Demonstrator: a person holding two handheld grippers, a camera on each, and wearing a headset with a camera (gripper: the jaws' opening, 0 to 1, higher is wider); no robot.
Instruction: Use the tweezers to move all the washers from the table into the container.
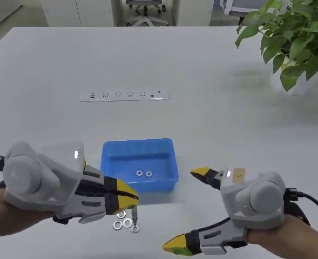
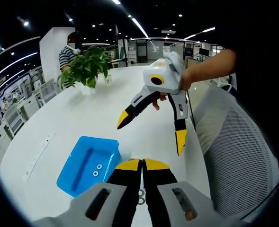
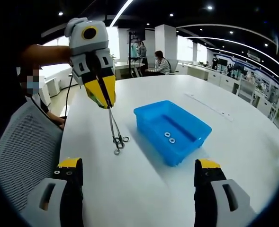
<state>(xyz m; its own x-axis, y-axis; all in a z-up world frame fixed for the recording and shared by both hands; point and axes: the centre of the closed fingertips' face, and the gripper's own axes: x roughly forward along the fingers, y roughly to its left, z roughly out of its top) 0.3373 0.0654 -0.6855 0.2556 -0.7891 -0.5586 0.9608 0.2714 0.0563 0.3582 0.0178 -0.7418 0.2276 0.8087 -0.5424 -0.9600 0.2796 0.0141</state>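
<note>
Two washers (image 1: 143, 174) lie side by side on the floor of the blue container (image 1: 109, 162), near its middle. The right gripper view shows the same pair (image 3: 170, 137) in the container (image 3: 151, 118). A few more loose washers (image 1: 124, 222) lie in a small cluster on the white tabletop (image 1: 202, 81), just outside the near wall of the container, on the person's side.

The tweezers (image 3: 112, 124) reach down to this cluster, with their tips among the washers (image 3: 121, 142). It is not possible to tell if the tips grip one.

The left tool (image 1: 132, 197) is pressed together on the upper end of the tweezers, and it stands near the left near corner of the container. In its own view the two yellow-tipped jaws (image 2: 141, 164) lie against each other.

The right tool (image 1: 183, 210) is spread wide with nothing between its jaws, just beside the right near corner of the container.

A white power strip (image 1: 124, 95) lies beyond the far wall of the container. A green plant (image 1: 293, 38) stands well apart from the container, far to the right and behind.
</note>
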